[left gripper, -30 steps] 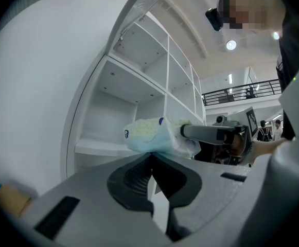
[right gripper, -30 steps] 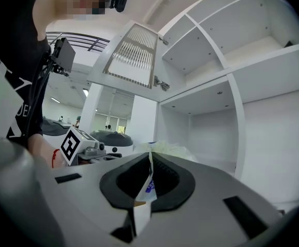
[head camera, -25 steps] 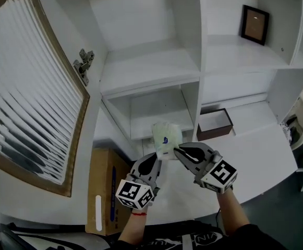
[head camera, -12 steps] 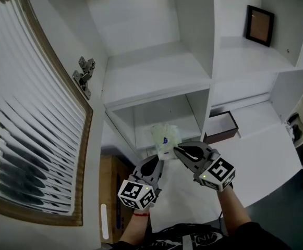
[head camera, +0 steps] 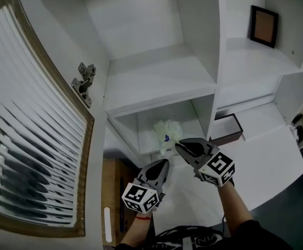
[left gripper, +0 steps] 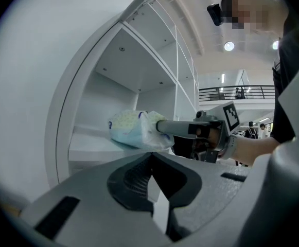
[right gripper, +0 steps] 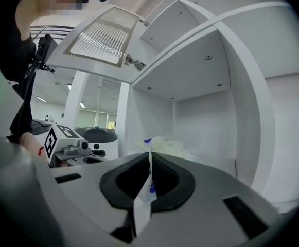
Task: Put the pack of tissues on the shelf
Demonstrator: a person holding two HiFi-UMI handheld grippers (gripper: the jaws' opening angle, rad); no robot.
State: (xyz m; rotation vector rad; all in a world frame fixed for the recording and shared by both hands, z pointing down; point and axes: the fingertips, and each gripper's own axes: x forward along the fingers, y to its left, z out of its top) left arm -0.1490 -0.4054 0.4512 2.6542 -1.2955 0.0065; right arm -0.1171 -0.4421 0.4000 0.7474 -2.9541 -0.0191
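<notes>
While right tongs [head camera: 178, 146] grip it, pack [head camera: 166, 131] points shelfward

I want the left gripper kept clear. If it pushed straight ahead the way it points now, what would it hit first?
Most likely the pack of tissues, which the right gripper holds at the lower shelf compartment. The left gripper points up toward it, though depth is unclear.
</notes>
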